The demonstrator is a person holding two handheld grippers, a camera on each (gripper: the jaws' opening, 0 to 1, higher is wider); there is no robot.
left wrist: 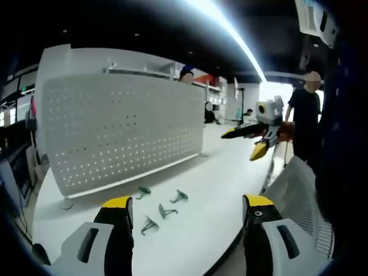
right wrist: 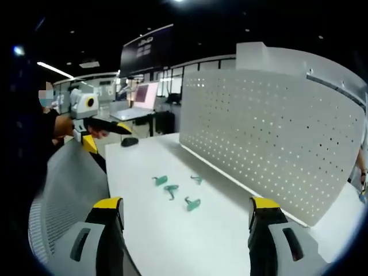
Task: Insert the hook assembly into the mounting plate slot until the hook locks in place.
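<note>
A white perforated mounting plate (left wrist: 115,132) stands upright on a white table (left wrist: 218,172). Several small green hooks lie loose in front of it, among them one (left wrist: 179,197) and another (left wrist: 149,225). My left gripper (left wrist: 188,202) is open and empty, hovering short of the hooks. My right gripper (left wrist: 244,144) shows at the right, held up in a hand, jaws apart. In the right gripper view the plate (right wrist: 270,132) fills the right side and the hooks (right wrist: 171,188) lie mid-table. My right gripper (right wrist: 186,204) is open and empty; my left gripper (right wrist: 109,137) hangs at the left.
A grey mesh chair back (right wrist: 66,190) stands at the table's near edge, also seen as the chair back (left wrist: 296,192). A dark mouse-like object (right wrist: 130,141) and a lit screen (right wrist: 144,95) sit at the far end. People stand in the background.
</note>
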